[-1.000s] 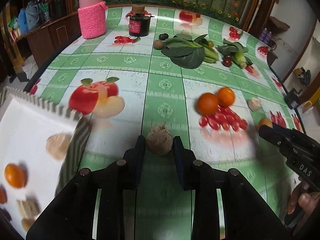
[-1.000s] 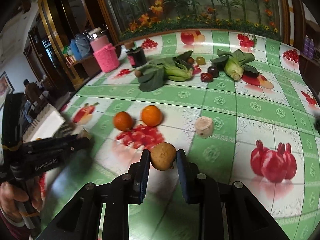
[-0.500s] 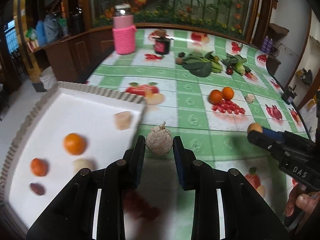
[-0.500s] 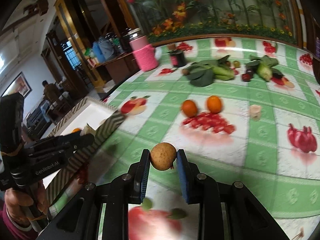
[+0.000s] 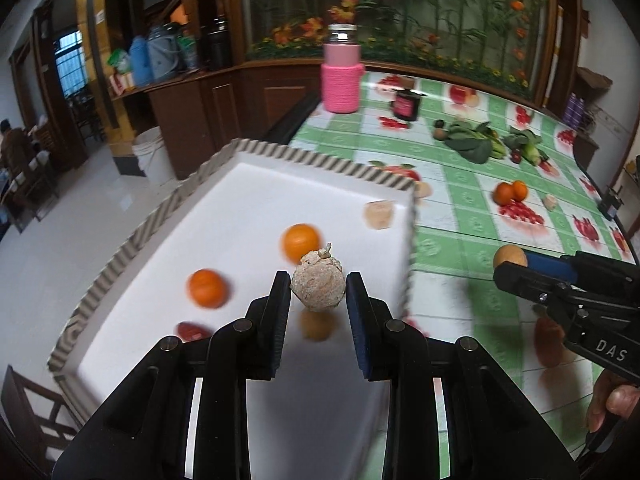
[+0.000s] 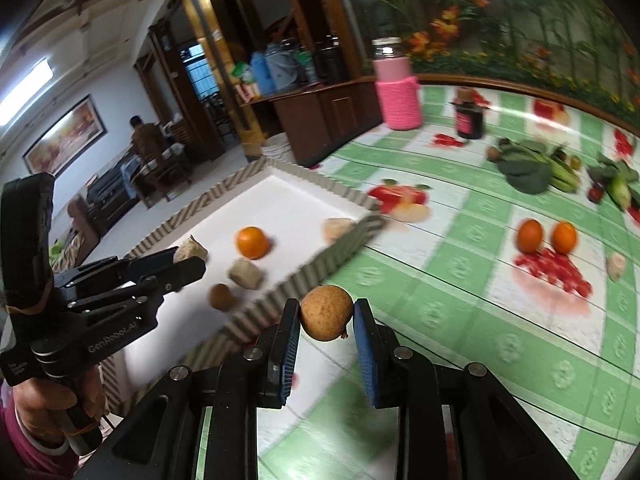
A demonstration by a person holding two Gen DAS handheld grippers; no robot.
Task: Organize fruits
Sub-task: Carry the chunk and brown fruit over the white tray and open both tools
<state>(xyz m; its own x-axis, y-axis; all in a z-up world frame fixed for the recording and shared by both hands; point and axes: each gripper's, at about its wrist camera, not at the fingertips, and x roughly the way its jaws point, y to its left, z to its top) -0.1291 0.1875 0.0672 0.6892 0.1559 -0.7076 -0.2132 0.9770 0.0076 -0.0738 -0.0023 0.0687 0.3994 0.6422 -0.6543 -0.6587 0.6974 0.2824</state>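
Two grippers each carry a fruit. The left gripper (image 5: 319, 286) pinches a rough, pale, lumpy fruit (image 5: 318, 286) between its pads, stub of stem pointing up and slightly away; the fruit is near round, so it has no real long axis. It hangs over the white tray (image 5: 240, 184), inside the near right part, with two oranges (image 5: 301, 242) and a dark red fruit (image 5: 192, 330) lying below and to the left. The right gripper (image 6: 327, 319) is pressed onto a smooth brown round fruit (image 6: 327, 318), also without a long axis, and sits over the green checked worktop (image 6: 440, 320) just outside the tray's ribbed rim. From that gripper the tray lies ahead and to the left, so the left hand is the nearer one and could likely let go where it is. The pieces in the tray are blurred; what the pale ones are I cannot say. Two more oranges (image 6: 546, 236) remain on the worktop, well apart from the tray
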